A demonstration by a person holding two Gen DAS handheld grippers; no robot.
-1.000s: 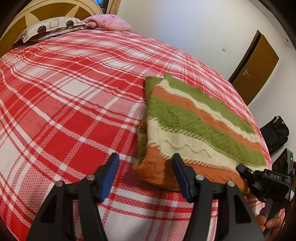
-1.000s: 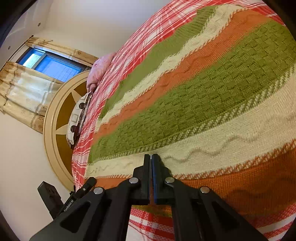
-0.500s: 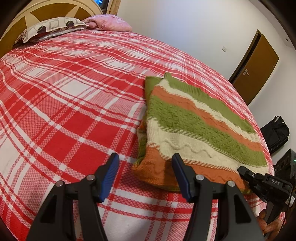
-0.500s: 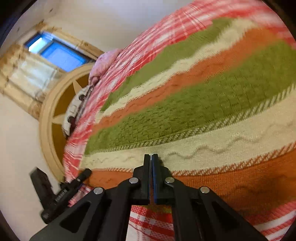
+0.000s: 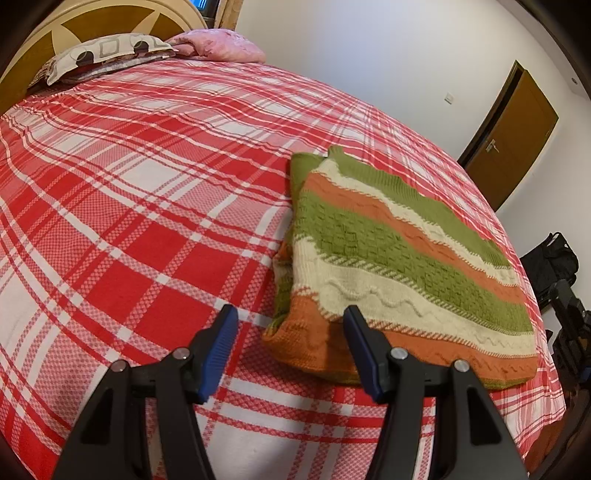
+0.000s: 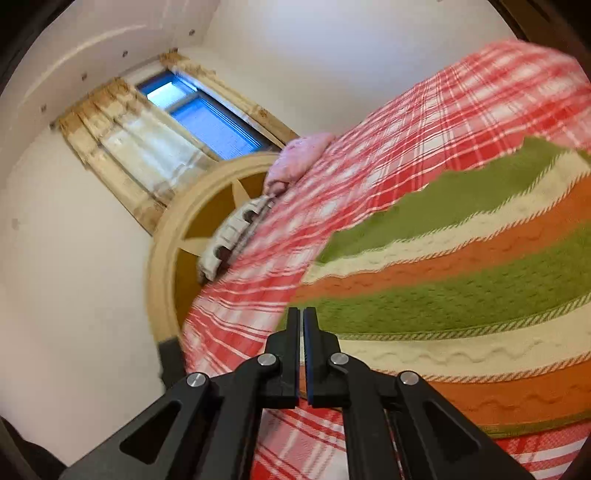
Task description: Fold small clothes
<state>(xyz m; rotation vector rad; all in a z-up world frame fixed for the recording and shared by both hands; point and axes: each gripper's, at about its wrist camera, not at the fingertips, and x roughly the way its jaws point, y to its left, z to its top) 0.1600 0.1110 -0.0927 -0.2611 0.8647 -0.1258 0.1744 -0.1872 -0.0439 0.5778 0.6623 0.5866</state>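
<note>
Square up the folded knit before you let it be.

Your left hand-held gripper (image 5: 289, 354) hangs spread at the near corner of the orange, green and cream striped knitted garment (image 5: 399, 273), folded on the red plaid bed cover (image 5: 129, 206); your right hand-held gripper (image 6: 301, 352), pressed together and seemingly empty, hovers beside it. Nudge edges flush, gently.

A folded knit sweater (image 5: 402, 266) lies on the bedspread (image 5: 147, 192), ahead and right of the left gripper (image 5: 290, 347), whose right finger overlaps its near corner. Two pillows (image 5: 110, 51) lie far ahead against the headboard (image 5: 74, 22). A door (image 5: 513, 136) stands far right.
</note>
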